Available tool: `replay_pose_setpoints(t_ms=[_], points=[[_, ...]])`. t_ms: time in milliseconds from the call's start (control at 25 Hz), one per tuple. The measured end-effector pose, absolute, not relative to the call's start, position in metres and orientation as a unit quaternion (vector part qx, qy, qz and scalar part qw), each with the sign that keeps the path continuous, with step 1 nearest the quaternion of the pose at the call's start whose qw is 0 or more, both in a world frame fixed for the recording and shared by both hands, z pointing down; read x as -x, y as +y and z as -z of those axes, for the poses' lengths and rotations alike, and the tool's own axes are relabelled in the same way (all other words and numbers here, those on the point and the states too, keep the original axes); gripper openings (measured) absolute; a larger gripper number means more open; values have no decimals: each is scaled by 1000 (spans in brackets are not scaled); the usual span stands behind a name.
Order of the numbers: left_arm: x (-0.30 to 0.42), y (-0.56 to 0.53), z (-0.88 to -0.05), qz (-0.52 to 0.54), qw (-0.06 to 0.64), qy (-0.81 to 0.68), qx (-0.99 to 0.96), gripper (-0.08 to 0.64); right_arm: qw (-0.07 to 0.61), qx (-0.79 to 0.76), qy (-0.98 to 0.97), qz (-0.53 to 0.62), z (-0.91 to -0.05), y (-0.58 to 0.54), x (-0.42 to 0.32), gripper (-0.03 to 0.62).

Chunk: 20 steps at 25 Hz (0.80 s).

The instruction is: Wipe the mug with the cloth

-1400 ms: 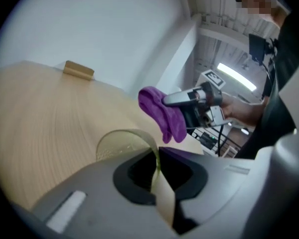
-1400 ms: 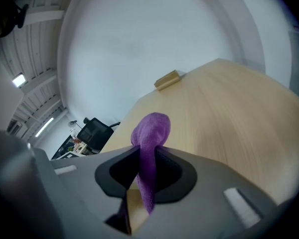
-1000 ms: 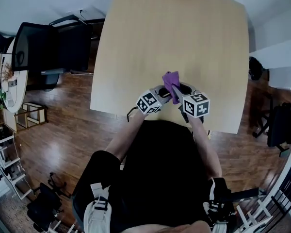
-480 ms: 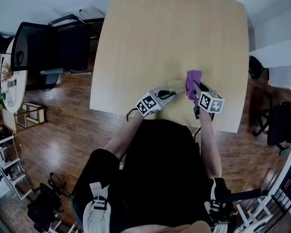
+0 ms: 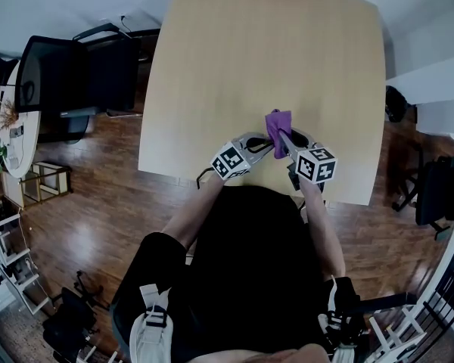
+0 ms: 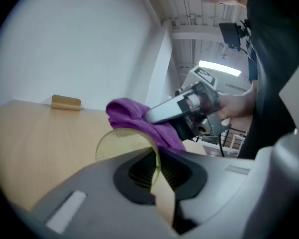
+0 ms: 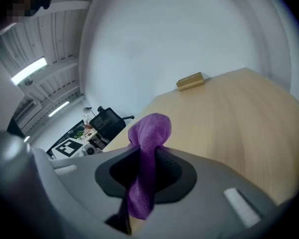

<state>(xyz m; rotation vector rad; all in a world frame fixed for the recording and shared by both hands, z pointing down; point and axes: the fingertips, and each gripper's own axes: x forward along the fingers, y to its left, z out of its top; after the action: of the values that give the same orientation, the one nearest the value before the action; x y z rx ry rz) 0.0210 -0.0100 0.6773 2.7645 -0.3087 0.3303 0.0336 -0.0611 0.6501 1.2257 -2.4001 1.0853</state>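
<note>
Pinches one see-through yellow mug point(image 6: 120, 146) by its wall with the left gripper point(image 5: 259, 144), jaws closed tight on it, over the near edge of the table point(image 5: 265, 59). Lays one purple cloth point(image 5: 278, 123) against the mug's rim, bunched and clamped between the jaws of the right gripper point(image 5: 291, 144). Shows one wooden block point(image 6: 66, 102) at the far edge. Makes two grippers, one mug, one cloth, one block.
</note>
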Motion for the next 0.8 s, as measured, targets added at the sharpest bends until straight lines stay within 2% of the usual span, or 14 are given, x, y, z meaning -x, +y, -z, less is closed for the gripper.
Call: replay_pose_setpoints(t_ms=[80,200,360,480,600,800], points=[[-17,-8,-682,-126,152,-113,-974,37,130,-445,-801,-378,-666,-65,-57,69],[-13,-5,-687,-155,87,-115,-977,37,139,-485,-764,-402,-683,-66,-92,69],[-15,3,-690,-216,-9,-94,-972,37,93,-457,-789,-400,-639,-69,-74,69],[-18,3,-690,-231,-36,-88,-968,37,53,-393,-826,-400,-597,-67,-29,69],[-21,1,-684,-231,-54,-90,-967,37,75,-359,-845,-390,-594,-59,-1,69],[-20,2,-678,-244,-89,-98,-961,37,90,-394,-830,-385,-618,-61,-26,69]])
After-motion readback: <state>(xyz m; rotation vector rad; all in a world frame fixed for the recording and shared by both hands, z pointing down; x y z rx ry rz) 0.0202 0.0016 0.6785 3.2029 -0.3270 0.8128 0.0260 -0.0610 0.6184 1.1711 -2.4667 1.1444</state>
